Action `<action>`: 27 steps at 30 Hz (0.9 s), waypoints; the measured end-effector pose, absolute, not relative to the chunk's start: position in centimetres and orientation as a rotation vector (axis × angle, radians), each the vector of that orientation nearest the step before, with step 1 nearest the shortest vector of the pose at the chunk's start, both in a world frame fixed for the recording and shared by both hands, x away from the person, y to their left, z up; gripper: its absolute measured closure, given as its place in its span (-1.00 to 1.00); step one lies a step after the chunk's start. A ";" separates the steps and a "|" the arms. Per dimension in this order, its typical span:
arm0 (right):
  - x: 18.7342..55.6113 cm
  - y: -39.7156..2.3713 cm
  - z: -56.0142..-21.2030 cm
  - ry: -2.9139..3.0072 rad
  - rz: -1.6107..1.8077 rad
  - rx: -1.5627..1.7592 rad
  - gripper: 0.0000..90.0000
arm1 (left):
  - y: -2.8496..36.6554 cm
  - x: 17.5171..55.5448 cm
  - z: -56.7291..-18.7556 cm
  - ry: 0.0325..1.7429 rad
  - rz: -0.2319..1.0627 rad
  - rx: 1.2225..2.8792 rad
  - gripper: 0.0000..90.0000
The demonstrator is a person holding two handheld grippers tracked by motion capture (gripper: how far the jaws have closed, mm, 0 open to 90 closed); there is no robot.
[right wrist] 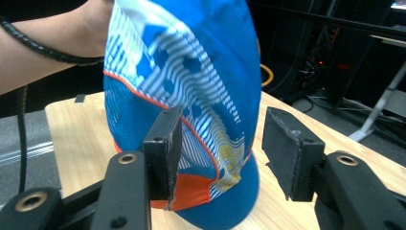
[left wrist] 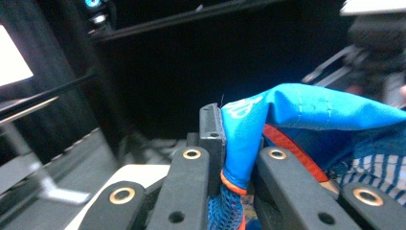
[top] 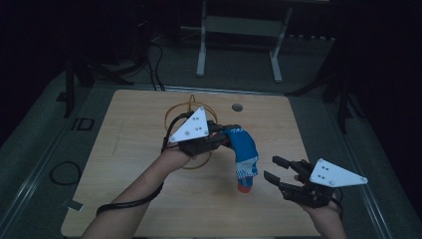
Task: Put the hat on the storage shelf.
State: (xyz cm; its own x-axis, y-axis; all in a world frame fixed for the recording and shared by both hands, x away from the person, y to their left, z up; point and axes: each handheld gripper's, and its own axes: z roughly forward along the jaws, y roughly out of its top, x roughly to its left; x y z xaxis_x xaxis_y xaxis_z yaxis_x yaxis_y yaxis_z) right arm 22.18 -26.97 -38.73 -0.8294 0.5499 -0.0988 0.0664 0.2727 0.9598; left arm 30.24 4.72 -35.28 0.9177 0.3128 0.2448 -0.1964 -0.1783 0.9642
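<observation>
Slippage is the main risk: one blue cap is held above the wooden table by a narrow pinch of fabric alone, clamped tight in the left gripper, and a tug could pull it free. The right gripper is seen with jaws parted, nothing pressed between the pads; in the right gripper view the cap's lower edge lies just behind them, so a hasty closing could catch loose cloth or crumple the brim. One cap, two grippers, one table and one loop of yellow cable are counted.
</observation>
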 end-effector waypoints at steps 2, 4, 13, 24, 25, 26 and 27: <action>22.0 -26.7 -38.8 2.140 1.591 0.540 0.07 | 5.2 30.3 -35.3 0.045 0.398 1.653 0.92; 21.8 -26.4 -38.7 2.134 1.596 0.528 0.06 | 5.4 30.3 -35.3 0.014 0.351 1.629 0.92; 21.8 -24.4 -39.2 2.158 1.581 0.474 -0.01 | 5.4 29.8 -35.1 -0.077 0.230 1.588 0.92; 22.3 -23.7 -38.9 2.132 1.601 0.481 0.68 | 5.7 30.0 -35.0 -0.071 0.229 1.602 0.92; 22.3 -23.7 -38.9 2.132 1.601 0.481 0.68 | 5.7 30.1 -35.1 -0.068 0.227 1.612 0.92; 22.3 -23.6 -38.9 2.126 1.586 0.487 0.90 | 5.8 30.3 -35.3 -0.052 0.239 1.631 0.92; 22.3 -23.6 -38.9 2.121 1.585 0.495 0.94 | 5.8 30.3 -35.3 -0.052 0.239 1.631 0.92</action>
